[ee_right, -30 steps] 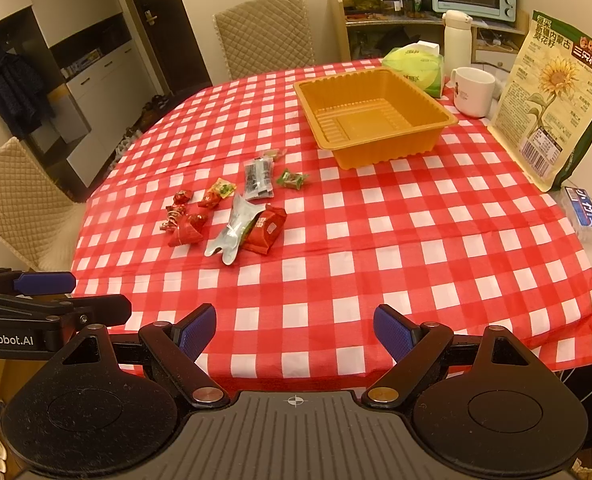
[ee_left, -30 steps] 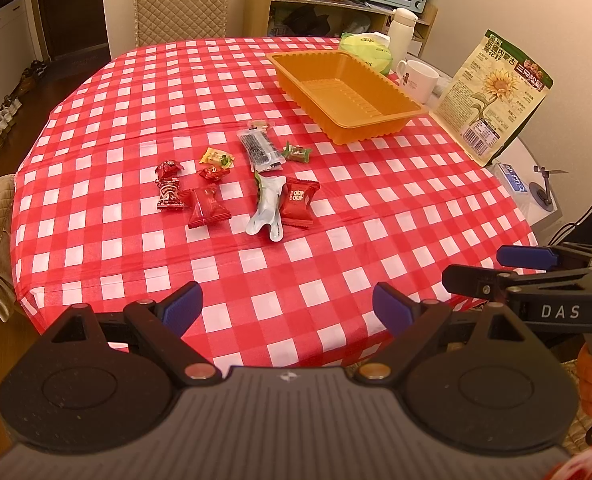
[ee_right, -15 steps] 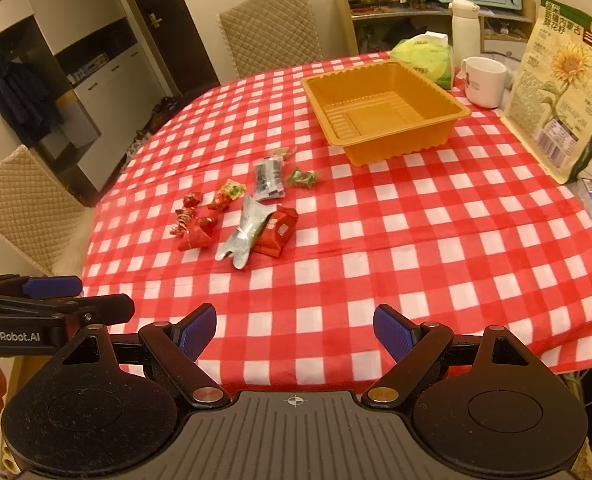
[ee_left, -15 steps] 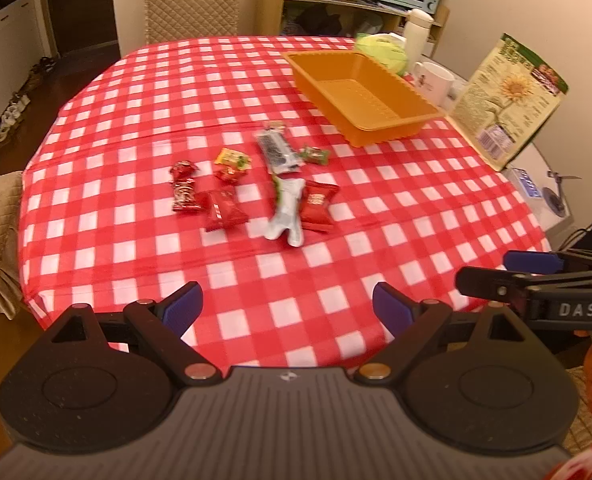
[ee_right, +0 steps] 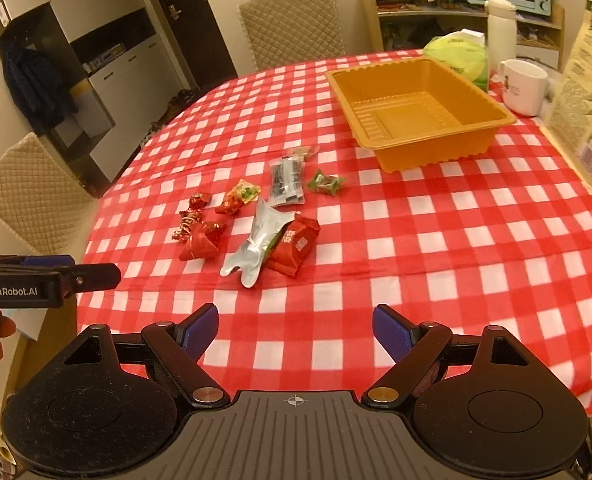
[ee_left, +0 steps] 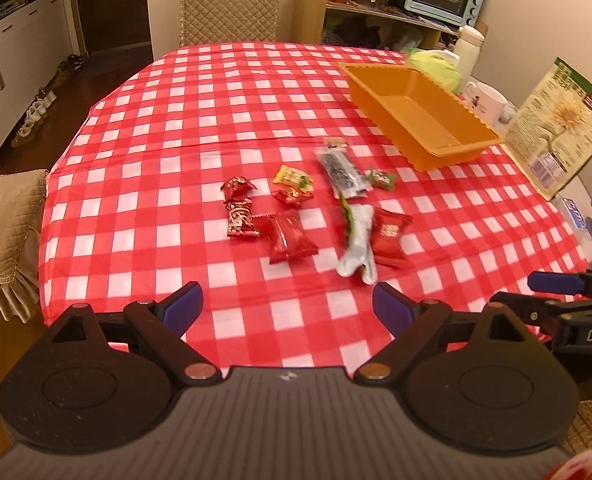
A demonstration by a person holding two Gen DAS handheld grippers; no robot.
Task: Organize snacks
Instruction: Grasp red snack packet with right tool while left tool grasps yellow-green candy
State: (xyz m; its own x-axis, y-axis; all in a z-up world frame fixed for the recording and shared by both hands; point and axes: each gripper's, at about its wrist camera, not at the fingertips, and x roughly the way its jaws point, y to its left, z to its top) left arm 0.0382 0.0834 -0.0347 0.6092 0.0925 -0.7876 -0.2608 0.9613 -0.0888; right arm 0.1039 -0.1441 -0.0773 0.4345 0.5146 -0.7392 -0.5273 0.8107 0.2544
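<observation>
Several wrapped snacks lie in a loose cluster on the red-and-white checked tablecloth (ee_left: 176, 152): a silver pouch (ee_left: 357, 246) (ee_right: 256, 246), red packets (ee_left: 290, 238) (ee_right: 296, 242), a dark bar (ee_left: 341, 170) (ee_right: 286, 180), a green candy (ee_left: 381, 178) (ee_right: 325, 182) and a yellow one (ee_left: 292, 176). An empty orange tray (ee_left: 419, 112) (ee_right: 415, 104) stands beyond them to the right. My left gripper (ee_left: 288, 306) hovers open over the near table edge, short of the snacks. My right gripper (ee_right: 296, 330) is also in front of the cluster, its jaws closing with nothing between them.
A sunflower-seed bag (ee_left: 555, 128) leans at the table's right edge, with a white mug (ee_right: 521, 86), a white flask (ee_right: 501, 32) and a green packet (ee_right: 461, 56) behind the tray. Quilted chairs (ee_right: 292, 24) stand at the far and left sides.
Both grippers have moved forward and down toward the table, so the snacks loom larger. The right gripper's fingers stand slightly closer together than before.
</observation>
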